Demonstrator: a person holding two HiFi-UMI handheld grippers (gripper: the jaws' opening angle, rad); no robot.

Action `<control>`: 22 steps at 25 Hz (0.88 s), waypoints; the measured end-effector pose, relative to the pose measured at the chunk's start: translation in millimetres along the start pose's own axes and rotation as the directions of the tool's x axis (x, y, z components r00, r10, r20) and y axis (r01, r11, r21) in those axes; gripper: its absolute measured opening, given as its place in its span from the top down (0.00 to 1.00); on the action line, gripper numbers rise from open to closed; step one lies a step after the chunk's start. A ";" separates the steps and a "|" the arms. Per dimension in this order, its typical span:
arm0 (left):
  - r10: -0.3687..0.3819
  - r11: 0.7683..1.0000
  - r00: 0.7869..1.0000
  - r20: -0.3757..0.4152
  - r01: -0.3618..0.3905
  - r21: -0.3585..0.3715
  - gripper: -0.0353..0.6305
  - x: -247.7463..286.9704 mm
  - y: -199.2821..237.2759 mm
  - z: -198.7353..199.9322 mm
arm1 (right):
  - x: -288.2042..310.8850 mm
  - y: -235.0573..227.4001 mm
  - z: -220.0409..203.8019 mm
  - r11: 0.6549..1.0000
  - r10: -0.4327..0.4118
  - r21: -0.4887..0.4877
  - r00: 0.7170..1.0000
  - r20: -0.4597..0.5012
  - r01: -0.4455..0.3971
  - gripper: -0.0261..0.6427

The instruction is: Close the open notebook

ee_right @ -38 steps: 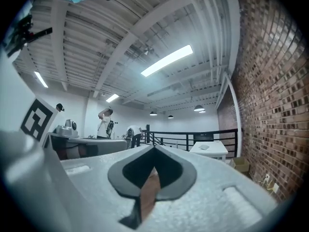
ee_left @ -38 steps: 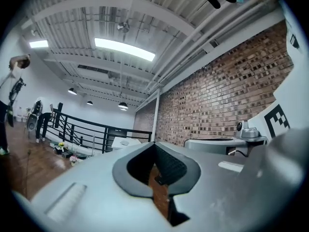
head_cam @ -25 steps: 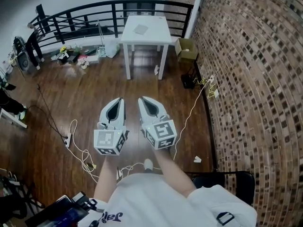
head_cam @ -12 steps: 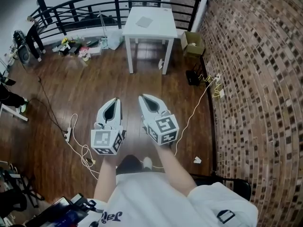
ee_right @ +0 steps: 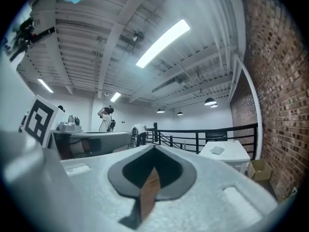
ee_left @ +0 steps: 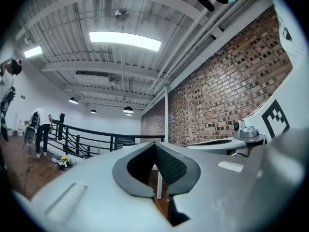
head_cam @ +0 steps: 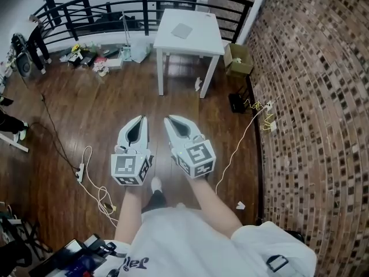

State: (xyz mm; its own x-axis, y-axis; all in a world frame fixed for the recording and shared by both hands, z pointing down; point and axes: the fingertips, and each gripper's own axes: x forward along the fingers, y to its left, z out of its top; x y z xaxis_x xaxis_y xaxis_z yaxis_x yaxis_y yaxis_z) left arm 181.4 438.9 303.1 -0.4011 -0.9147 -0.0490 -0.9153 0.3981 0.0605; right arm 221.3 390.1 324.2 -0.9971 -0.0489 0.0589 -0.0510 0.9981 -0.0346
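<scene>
A pale notebook (head_cam: 181,30) lies flat on the white table (head_cam: 202,39) at the far end of the room; it is too small to tell its pages. The right gripper view shows the notebook (ee_right: 217,150) on the table (ee_right: 231,153) too. My left gripper (head_cam: 140,120) and right gripper (head_cam: 170,120) are held side by side over the wooden floor, well short of the table, pointing towards it. The left gripper (ee_left: 155,144) and the right gripper (ee_right: 154,146) each have their tips together with nothing between them.
A brick wall (head_cam: 311,97) runs along the right. Behind the table stands a black railing (head_cam: 92,10). A cardboard box (head_cam: 237,59) sits by the table's right leg. Cables and a power strip (head_cam: 80,173) lie on the floor, with clutter (head_cam: 95,59) under the railing.
The person has walked forward: the table and railing are nearer and larger in the head view. Both grippers stay shut and side by side.
</scene>
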 end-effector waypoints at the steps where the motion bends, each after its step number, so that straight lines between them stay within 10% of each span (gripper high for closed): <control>1: -0.001 1.000 1.000 0.007 0.001 0.011 0.92 9.3 12.1 4.2 | 15.3 -4.7 5.1 1.000 -0.007 -0.007 1.000 0.007 0.007 0.97; 22: -0.004 0.997 0.999 0.036 0.007 -0.077 0.92 161.2 191.5 7.8 | 241.6 -54.4 24.2 1.000 0.012 0.000 1.000 0.006 -0.012 0.97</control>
State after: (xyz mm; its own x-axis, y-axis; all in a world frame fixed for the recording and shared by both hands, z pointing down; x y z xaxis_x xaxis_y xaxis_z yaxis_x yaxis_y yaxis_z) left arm -58.9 368.3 299.0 -0.3986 -0.9132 -0.0849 -0.9125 0.3856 0.1369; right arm -18.1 323.1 316.1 -0.9979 -0.0374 0.0524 -0.0392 0.9986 -0.0355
